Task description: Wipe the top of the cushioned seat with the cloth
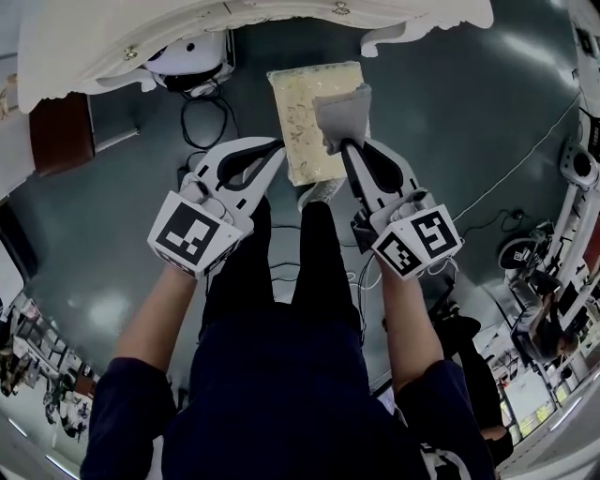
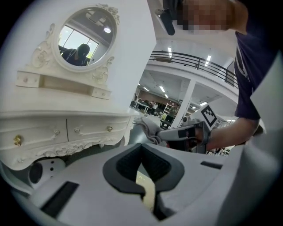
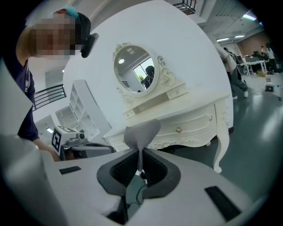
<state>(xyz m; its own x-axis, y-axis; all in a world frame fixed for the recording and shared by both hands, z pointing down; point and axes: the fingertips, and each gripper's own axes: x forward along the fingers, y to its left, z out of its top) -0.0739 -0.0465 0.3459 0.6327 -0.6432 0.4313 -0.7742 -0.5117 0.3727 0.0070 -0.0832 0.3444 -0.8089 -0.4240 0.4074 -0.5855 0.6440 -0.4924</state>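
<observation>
Your right gripper pinches the grey cloth over the cream cushioned seat, which stands before the white dressing table; your left gripper is closed and empty.

One cushioned seat, one cloth, two tools.
The two are the left tool and the right tool, each with one marker cube, the left cube and the right cube; one white dressing table with one oval mirror.
</observation>
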